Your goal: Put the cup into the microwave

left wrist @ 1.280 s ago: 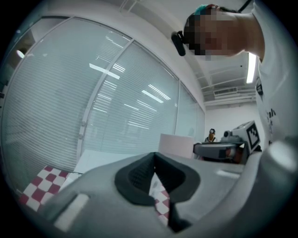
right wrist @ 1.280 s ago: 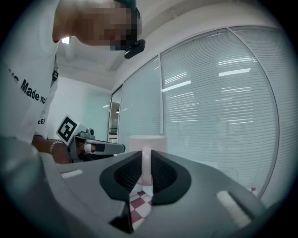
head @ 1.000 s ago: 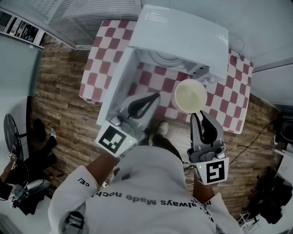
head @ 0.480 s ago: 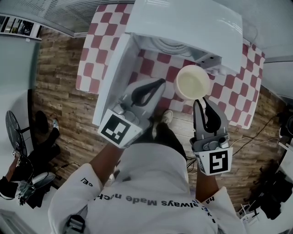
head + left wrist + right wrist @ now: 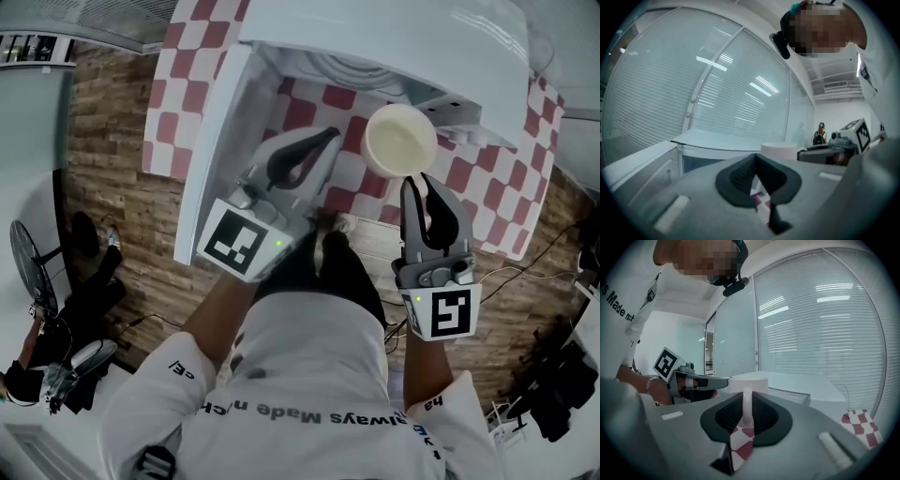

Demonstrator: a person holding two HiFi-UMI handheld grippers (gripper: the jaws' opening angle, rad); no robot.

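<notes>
A white cup (image 5: 400,141) with a cream inside hangs over the checkered table, just in front of the white microwave's (image 5: 394,37) open cavity. My right gripper (image 5: 419,183) is shut on the cup's handle (image 5: 747,408); the cup body (image 5: 747,383) rises beyond the jaws. To the cup's left, my left gripper (image 5: 330,139) is shut with nothing in it, its tips near the cavity's front edge. The left gripper view shows the cup (image 5: 779,150) to the right of its shut jaws (image 5: 756,164).
The microwave door (image 5: 211,141) stands swung open on the left, beside my left gripper. The red-and-white checkered table (image 5: 192,66) carries the microwave. Wooden floor (image 5: 112,187) lies around it, with window blinds (image 5: 825,324) behind. A distant person (image 5: 818,133) stands in the room.
Both grippers and the cup have moved closer to the microwave's opening; the cup now sits just under its front edge. The right gripper's hold on the handle is unchanged.
</notes>
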